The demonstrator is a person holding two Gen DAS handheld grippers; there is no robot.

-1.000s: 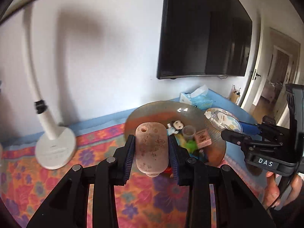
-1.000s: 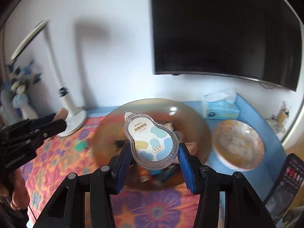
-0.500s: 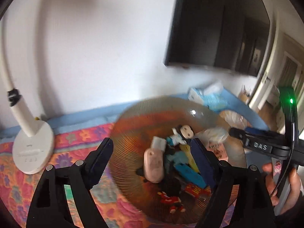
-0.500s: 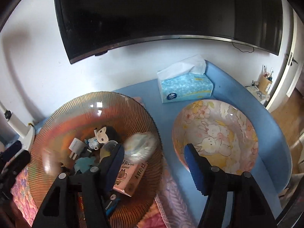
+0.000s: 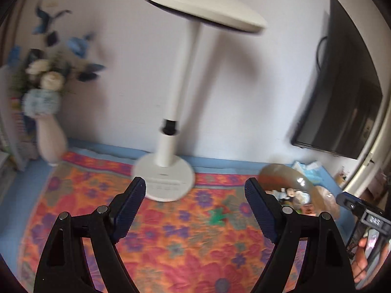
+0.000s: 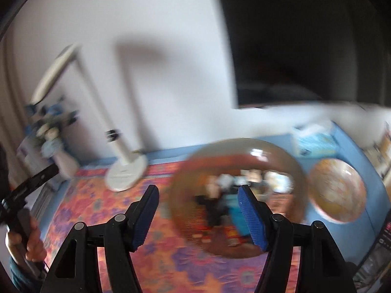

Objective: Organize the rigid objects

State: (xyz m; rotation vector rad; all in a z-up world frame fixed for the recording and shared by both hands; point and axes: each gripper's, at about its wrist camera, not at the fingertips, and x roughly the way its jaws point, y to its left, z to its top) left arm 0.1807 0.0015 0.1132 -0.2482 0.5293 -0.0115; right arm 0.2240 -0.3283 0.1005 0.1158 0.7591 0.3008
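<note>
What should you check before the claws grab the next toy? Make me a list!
1. Left claw empty: ok, nothing between its fingers.
2. Right claw empty: ok, its jaws are opening with nothing between them.
3. Green piece on the flowery cloth ready to pick: ok, it lies alone in front of the left claw.
4. Brown glass plate has room: cannot tell, the picture is blurred.
5. White lamp out of the way: not ok, its base stands just beyond the left claw.
</note>
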